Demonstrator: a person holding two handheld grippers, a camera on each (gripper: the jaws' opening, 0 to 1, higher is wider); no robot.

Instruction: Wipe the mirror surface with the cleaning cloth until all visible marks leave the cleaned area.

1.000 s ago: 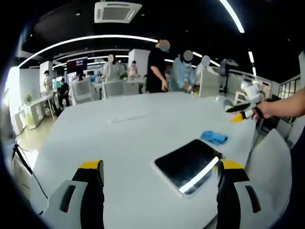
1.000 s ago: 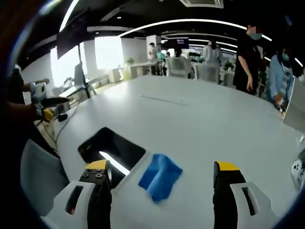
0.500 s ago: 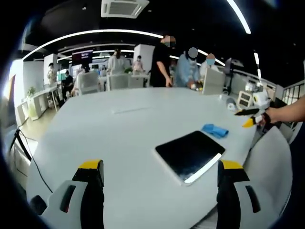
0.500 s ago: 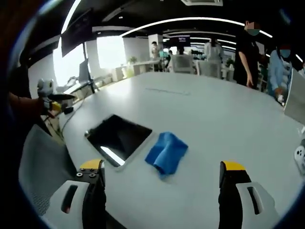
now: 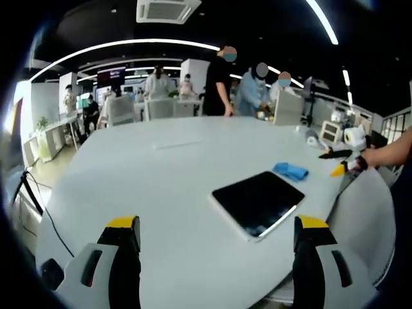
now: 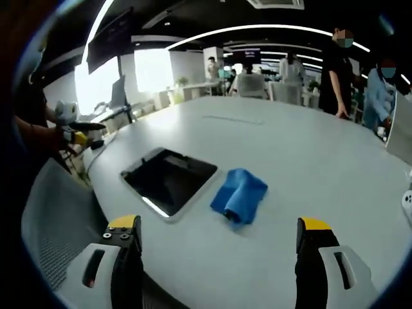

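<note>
A dark rectangular mirror (image 5: 259,202) lies flat on the white table (image 5: 161,187), reflecting a ceiling light strip. Just beyond it sits a crumpled blue cleaning cloth (image 5: 290,170). My left gripper (image 5: 215,241) is open, held back from the table's near edge with nothing between its jaws. In the right gripper view the mirror (image 6: 169,179) is left of the cloth (image 6: 239,195), and my right gripper (image 6: 219,243) is open, short of both. The other gripper (image 6: 77,134) appears at the far left, and in the left gripper view the right one (image 5: 344,162) appears at far right.
A grey chair back (image 6: 51,219) stands at the table's near edge. Several people (image 5: 222,84) stand past the far side of the table, with chairs and desks behind. White devices (image 5: 335,132) sit at the table's far right end.
Both cameras have pulled back from the table, so mirror and cloth look farther off. Neither the mirror nor the cloth has moved on the table. Both grippers stay open.
</note>
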